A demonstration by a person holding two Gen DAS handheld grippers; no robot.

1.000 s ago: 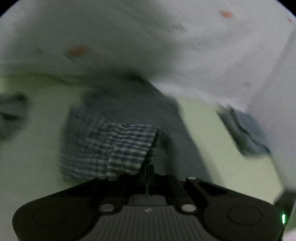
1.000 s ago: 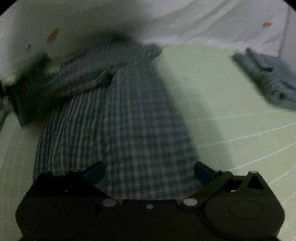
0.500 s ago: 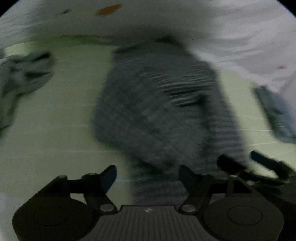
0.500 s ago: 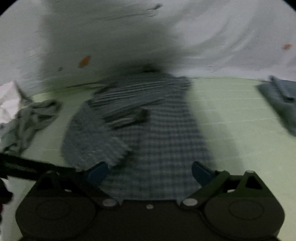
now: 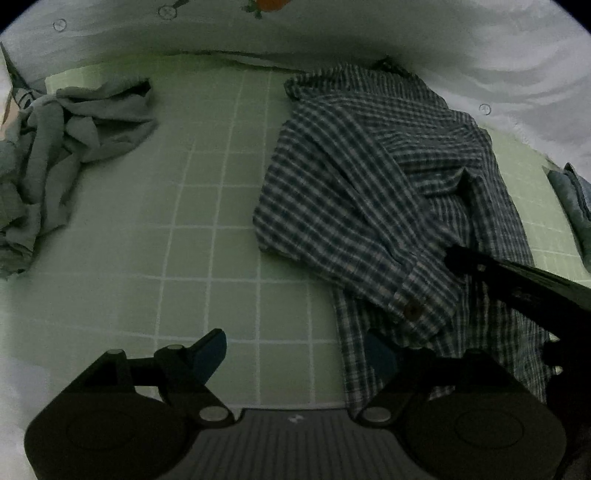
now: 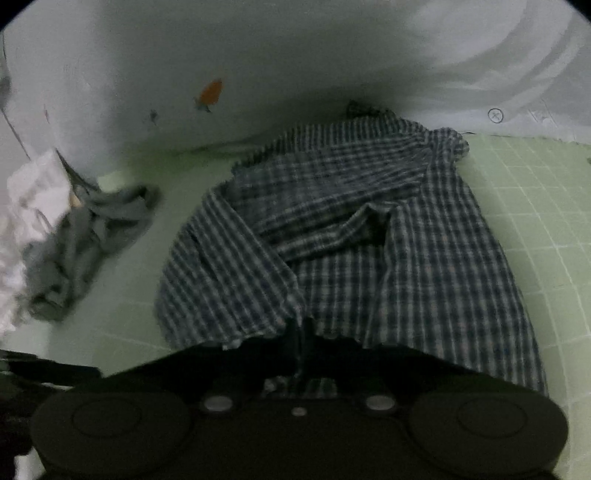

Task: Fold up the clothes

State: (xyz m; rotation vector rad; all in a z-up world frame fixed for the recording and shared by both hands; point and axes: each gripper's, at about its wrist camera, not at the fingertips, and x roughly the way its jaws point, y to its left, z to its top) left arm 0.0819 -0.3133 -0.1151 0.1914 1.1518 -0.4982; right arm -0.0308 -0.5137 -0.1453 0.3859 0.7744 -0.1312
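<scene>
A blue-and-white plaid shirt (image 5: pixel 369 184) (image 6: pixel 369 240) lies partly folded on a green grid mat (image 5: pixel 184 240) (image 6: pixel 535 203), one sleeve laid across its body. My left gripper (image 5: pixel 295 354) hovers over the mat at the shirt's near left edge. Its jaws are opening; only mat and the hem's edge lie between them, and the pads press on nothing. My right gripper (image 6: pixel 303 328) is shut on a fold of the plaid shirt near the sleeve's end. In the left wrist view the right gripper (image 5: pixel 452 258) reaches in from the right onto the shirt by the cuff.
A crumpled grey garment (image 5: pixel 66 147) (image 6: pixel 85 240) lies on the mat's left side, beside a white cloth (image 6: pixel 29 206). A folded blue garment (image 5: pixel 576 206) sits at the far right edge. A white sheet with orange prints (image 5: pixel 369 29) (image 6: pixel 184 55) borders the mat at the back.
My left gripper let go of the plaid fabric, opened, and dropped toward the mat. My right gripper went from wide open to shut on the shirt.
</scene>
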